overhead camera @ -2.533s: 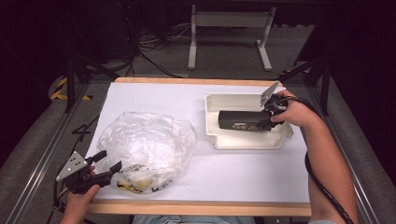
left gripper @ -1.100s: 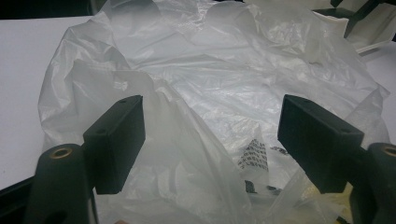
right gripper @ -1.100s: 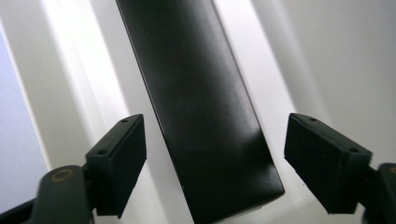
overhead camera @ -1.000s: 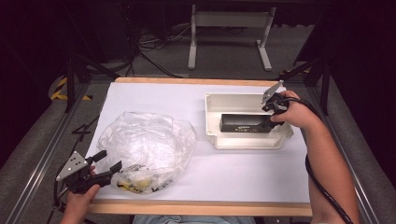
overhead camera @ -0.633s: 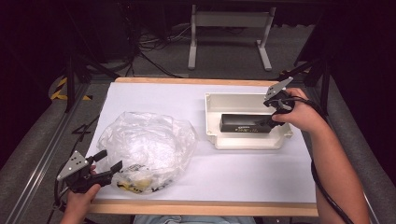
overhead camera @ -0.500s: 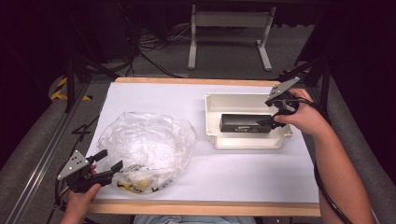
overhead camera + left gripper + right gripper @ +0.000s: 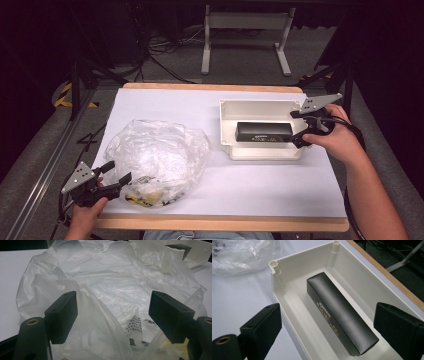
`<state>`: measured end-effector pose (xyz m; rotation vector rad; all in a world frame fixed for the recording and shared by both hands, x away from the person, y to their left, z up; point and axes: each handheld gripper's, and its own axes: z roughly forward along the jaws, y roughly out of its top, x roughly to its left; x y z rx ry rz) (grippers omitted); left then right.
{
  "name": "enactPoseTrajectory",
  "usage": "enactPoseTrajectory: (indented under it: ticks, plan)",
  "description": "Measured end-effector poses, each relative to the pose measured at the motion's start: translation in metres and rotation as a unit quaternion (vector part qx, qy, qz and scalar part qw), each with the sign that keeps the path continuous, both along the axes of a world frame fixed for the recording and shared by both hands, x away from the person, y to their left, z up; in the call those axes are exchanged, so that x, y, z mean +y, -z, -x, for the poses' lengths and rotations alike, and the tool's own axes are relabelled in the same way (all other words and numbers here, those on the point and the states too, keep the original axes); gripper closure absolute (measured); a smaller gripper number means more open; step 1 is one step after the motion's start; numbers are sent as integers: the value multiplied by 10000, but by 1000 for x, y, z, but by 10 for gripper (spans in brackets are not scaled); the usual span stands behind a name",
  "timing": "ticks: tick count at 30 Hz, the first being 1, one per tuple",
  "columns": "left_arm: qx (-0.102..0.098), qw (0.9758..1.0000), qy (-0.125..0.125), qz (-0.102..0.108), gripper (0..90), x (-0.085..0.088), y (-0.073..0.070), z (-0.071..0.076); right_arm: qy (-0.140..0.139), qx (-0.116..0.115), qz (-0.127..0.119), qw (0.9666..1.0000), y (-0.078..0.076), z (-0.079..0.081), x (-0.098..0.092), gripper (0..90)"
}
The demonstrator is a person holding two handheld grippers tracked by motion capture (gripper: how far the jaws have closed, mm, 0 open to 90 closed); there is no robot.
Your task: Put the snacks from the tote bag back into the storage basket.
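A matte black box [image 7: 340, 315], long and rectangular with small gold print, lies flat inside the cream plastic bin [image 7: 277, 293] near the table's right edge. The right gripper [image 7: 304, 127] hangs just beside its end, jaws just opened wide, holding nothing. The left gripper [image 7: 112, 176], jaws spread, touches a crinkled clear plastic bag [image 7: 155, 160] with possibly printed packets inside.

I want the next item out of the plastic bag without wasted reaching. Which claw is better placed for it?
Left. The left claw sits open at the plastic bag, while the right claw, also open, is at the white box.
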<state>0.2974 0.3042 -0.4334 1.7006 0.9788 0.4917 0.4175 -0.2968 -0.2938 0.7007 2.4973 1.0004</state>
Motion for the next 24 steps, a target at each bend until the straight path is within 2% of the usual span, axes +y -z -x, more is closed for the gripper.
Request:
enactPoseTrajectory:
  ticks: [4,10,16,21,24]
  plan:
    - [11,10000,-2,-5,241,0,0,0,15,-40,-102,9999,1,7,-2,89]
    - [-6,10000,4,-12,241,0,0,0,-30,-223,-670,9975,7,25,-4,85]
    - [-3,10000,-1,-2,241,-1,0,1,22,-358,-959,9947,17,40,-3,77]
    - [-11,10000,-1,10,241,-1,-1,1,213,-454,-1273,9906,31,51,-3,68]
    - [-18,10000,-5,1,241,-1,-1,1,355,-471,-1351,9891,42,56,-4,67]
